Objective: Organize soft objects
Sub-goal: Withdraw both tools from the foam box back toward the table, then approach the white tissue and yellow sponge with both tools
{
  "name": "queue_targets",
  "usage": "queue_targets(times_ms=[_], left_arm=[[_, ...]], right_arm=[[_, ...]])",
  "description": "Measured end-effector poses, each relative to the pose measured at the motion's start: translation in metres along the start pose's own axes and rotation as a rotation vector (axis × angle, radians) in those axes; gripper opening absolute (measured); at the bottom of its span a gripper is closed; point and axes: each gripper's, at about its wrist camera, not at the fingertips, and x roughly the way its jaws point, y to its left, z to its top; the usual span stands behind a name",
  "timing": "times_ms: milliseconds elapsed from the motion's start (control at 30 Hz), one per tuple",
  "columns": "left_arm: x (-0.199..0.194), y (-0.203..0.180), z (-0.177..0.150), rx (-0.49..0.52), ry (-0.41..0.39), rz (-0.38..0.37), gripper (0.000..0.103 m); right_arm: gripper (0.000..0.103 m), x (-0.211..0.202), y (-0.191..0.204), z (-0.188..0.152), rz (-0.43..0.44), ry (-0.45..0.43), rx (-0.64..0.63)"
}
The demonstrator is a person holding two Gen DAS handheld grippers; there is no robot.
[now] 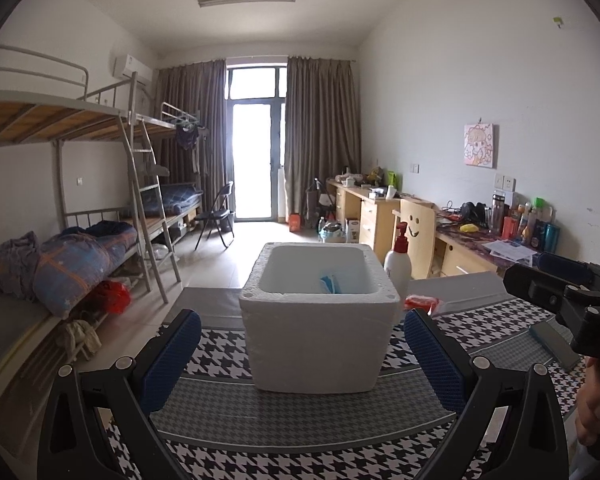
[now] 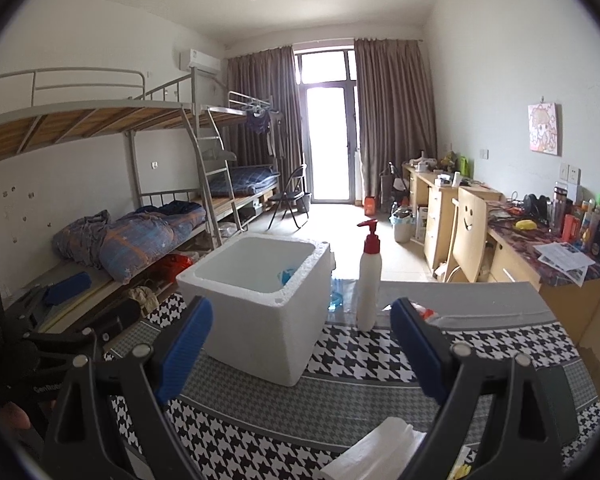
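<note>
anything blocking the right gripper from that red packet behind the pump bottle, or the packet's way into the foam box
Nothing visible blocks the open right gripper from the red packet, which lies just past its right finger. Between the packet and the foam box stands the upright pump bottle, so the carry would likely need to go over or around it. The box top is open.

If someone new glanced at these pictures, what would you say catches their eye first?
Probably the white foam box, open-topped, in the middle of the black-and-white houndstooth cloth, with something blue inside. Just to its right stands a white pump bottle with a red top. Both views are framed by wide-open, empty blue-padded jaws.
</note>
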Motion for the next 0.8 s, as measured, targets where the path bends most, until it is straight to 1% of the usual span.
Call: queue_targets(times_ms=[233, 467, 600, 800], left_arm=[[-0.002, -0.007, -0.009, -0.007, 0.009, -0.043, 0.102], [-0.008, -0.010, -0.014, -0.026, -0.006, -0.081, 0.102], [-0.007, -0.016, -0.018, -0.014, 0.004, -0.082, 0.102], [-0.007, -0.021, -0.028, -0.024, 0.026, -0.089, 0.102]], right_arm=[[0.093, -0.004, -0.007, -0.012, -0.019, 0.003, 0.015], [0.093, -0.011, -0.011, -0.020, -0.040, 0.001, 0.020], [0.093, -0.014, -0.015, -0.024, -0.042, 0.004, 0.030], [0.093, -0.017, -0.019, -0.031, -0.049, 0.011, 0.035]])
